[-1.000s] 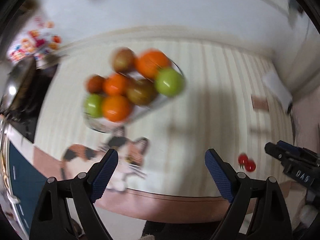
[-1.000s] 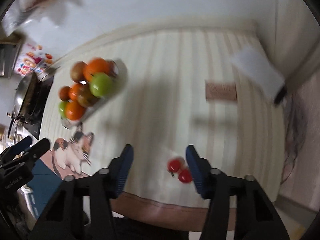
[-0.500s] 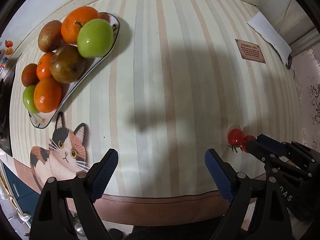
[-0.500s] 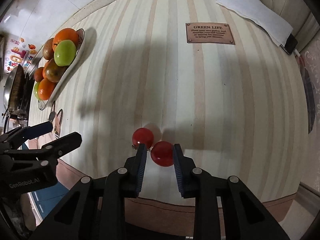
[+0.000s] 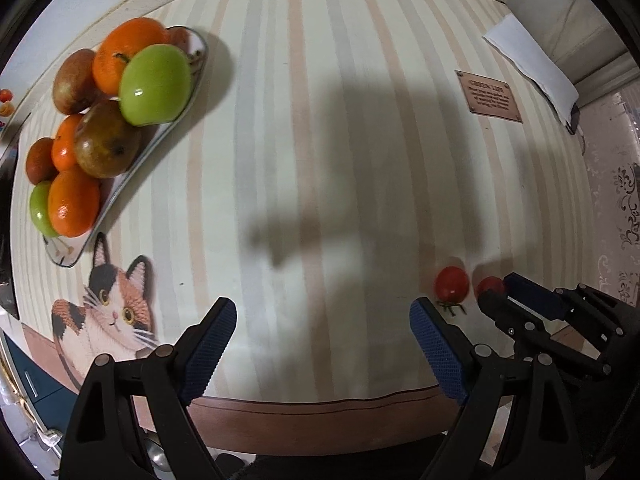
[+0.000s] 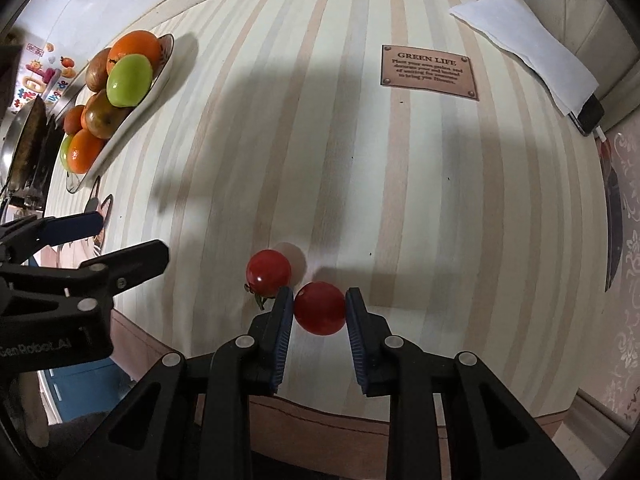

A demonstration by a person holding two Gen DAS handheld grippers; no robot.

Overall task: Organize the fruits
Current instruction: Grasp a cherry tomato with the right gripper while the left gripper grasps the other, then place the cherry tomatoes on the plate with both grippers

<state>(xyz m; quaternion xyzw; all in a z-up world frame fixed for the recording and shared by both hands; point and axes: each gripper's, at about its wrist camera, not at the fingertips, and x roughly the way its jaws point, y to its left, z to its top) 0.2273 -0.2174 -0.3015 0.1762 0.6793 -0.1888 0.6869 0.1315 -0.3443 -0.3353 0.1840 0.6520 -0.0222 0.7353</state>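
My right gripper is clamped on a small red tomato: both blue pads press its sides, and it sits right at my fingertips, low over the striped tablecloth near the front edge of the table. A second red tomato, with a bit of green stem, lies on the cloth touching or nearly touching the outside of my left-hand finger, just beyond the held one and apart from the pads' grip. My left gripper points down at the cloth with its jaws spread wide and nothing between them; only bare stripes lie between its blue pads. From that hand's view the loose tomato lies just outside its right finger, and the held tomato peeks out beside my other gripper's tips. Farther out, toward the far left corner of the table, a long curved dish carries a heap of fruit: oranges, a green apple, brownish pears and more beneath. A cat-shaped mat lies by the front left edge, below the dish. Toward the far right are a small brown plaque and a folded white cloth at the far right corner, with a dark phone at its end.
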